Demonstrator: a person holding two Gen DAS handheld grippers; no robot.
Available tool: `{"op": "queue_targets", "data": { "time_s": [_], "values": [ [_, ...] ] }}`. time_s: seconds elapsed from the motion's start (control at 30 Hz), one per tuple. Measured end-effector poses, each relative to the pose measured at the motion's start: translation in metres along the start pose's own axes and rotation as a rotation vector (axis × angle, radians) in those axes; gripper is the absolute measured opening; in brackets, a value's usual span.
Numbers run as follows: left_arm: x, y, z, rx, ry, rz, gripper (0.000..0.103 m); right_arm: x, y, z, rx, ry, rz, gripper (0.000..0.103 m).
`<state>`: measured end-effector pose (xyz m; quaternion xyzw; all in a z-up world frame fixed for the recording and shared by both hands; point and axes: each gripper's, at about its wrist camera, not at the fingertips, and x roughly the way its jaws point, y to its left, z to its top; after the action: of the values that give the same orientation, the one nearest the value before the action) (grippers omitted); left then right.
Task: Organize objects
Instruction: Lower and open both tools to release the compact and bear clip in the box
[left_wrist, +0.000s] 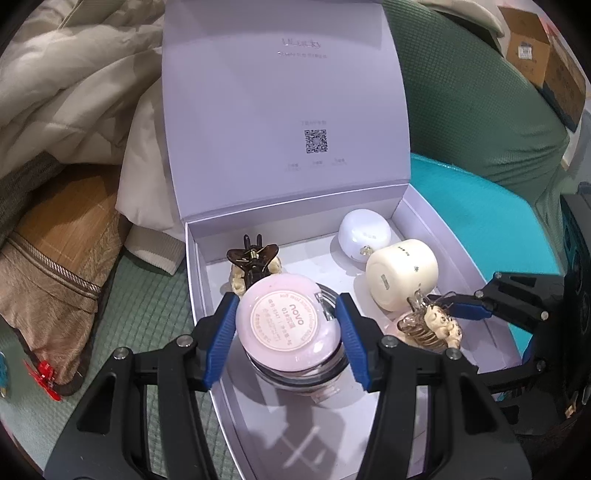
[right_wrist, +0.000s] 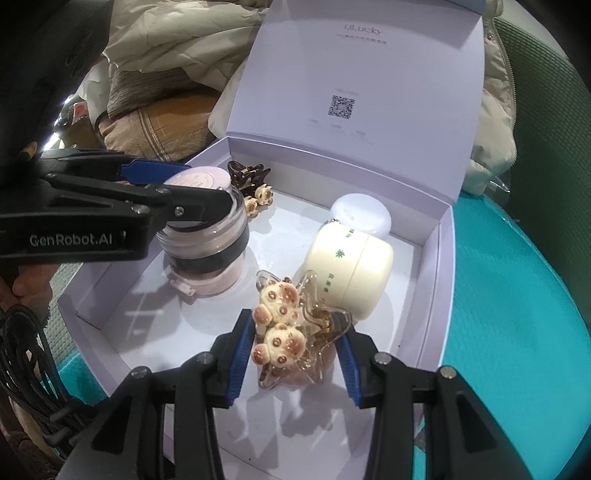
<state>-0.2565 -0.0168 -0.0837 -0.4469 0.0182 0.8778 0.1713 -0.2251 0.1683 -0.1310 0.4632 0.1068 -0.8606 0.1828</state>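
An open white box (left_wrist: 491, 325) (right_wrist: 439, 266) holds the objects. My left gripper (left_wrist: 288, 339) (right_wrist: 177, 184) is shut on a pink-lidded glass jar (left_wrist: 288, 325) (right_wrist: 207, 229), which stands upside down on the box floor. My right gripper (right_wrist: 295, 354) (left_wrist: 448, 308) is shut on a clear hair claw with bear charms (right_wrist: 291, 332) (left_wrist: 432, 325), low inside the box. A cream jar (left_wrist: 402, 273) (right_wrist: 351, 273) lies on its side beside a white round case (left_wrist: 364, 230) (right_wrist: 362, 214). A brown hair claw (left_wrist: 251, 266) (right_wrist: 251, 181) sits at the back left.
The box lid (left_wrist: 284, 103) (right_wrist: 362, 88) stands upright behind. The box rests on a teal cushion (left_wrist: 476, 214) (right_wrist: 517, 295) and green mat (left_wrist: 147, 314). A beige quilt (left_wrist: 66, 85) and brown bag (left_wrist: 55, 266) lie left; a red clip (left_wrist: 44, 373) is on the mat.
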Motion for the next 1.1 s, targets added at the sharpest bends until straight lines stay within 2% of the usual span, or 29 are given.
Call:
{"op": "queue_targets", "data": {
  "time_s": [0.17, 0.23, 0.3, 0.37, 0.53, 0.83, 1.1],
  "values": [
    [0.001, 0.002, 0.0, -0.019, 0.002, -0.005, 0.053, 0.002, 0.001, 0.0, 0.005, 0.01, -0.013, 0.045],
    [0.002, 0.002, 0.0, -0.018, 0.001, 0.007, 0.057, 0.002, 0.001, 0.0, 0.006, 0.013, -0.011, 0.046],
    [0.002, 0.003, -0.001, -0.016, -0.003, 0.02, 0.066, 0.003, 0.0, 0.0, 0.011, 0.016, -0.008, 0.047],
    [0.003, 0.003, -0.001, -0.015, -0.008, 0.021, 0.068, 0.003, 0.001, 0.001, 0.007, 0.024, -0.011, 0.049],
    [0.002, 0.001, -0.002, 0.0, -0.007, 0.042, 0.069, 0.005, 0.003, 0.0, 0.005, 0.046, -0.026, 0.053],
    [-0.001, -0.014, 0.003, 0.016, 0.0, 0.075, 0.069, -0.018, -0.002, -0.002, 0.036, 0.002, -0.031, 0.056],
    [-0.019, -0.024, 0.013, 0.031, -0.016, 0.105, 0.071, -0.045, -0.006, -0.004, 0.07, -0.046, -0.046, 0.056]
  ]
}}
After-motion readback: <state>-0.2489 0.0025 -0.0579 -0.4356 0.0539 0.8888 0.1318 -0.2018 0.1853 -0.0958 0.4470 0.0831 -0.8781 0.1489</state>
